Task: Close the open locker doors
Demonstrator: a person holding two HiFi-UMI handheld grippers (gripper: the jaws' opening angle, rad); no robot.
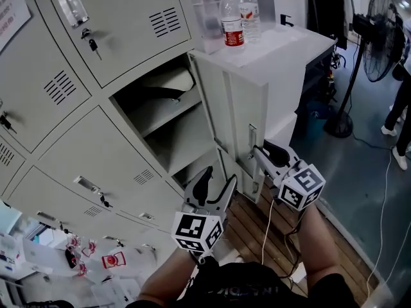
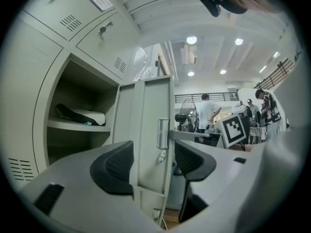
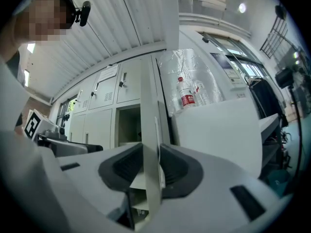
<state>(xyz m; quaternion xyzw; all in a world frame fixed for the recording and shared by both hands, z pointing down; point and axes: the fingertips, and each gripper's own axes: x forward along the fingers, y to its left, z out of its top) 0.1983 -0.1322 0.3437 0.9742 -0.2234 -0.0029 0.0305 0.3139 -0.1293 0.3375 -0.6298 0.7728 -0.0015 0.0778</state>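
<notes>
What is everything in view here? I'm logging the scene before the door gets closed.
lockers: one bank, pale grey, left side
locker door: one open, pale grey, centre
bundle: one, dark and white, open locker's shelf
cabinet: one, white, right of the lockers
bottles: two, clear, on the cabinet
fan: one, black, far right
left claw: one, grey with black pads, open, by the open locker's bottom
right claw: one, grey with black pads, shut on the locker door's edge

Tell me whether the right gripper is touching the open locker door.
Touching. The right gripper view shows the right gripper with jaws closed on the locker door, pressing its edge from both sides.
</notes>
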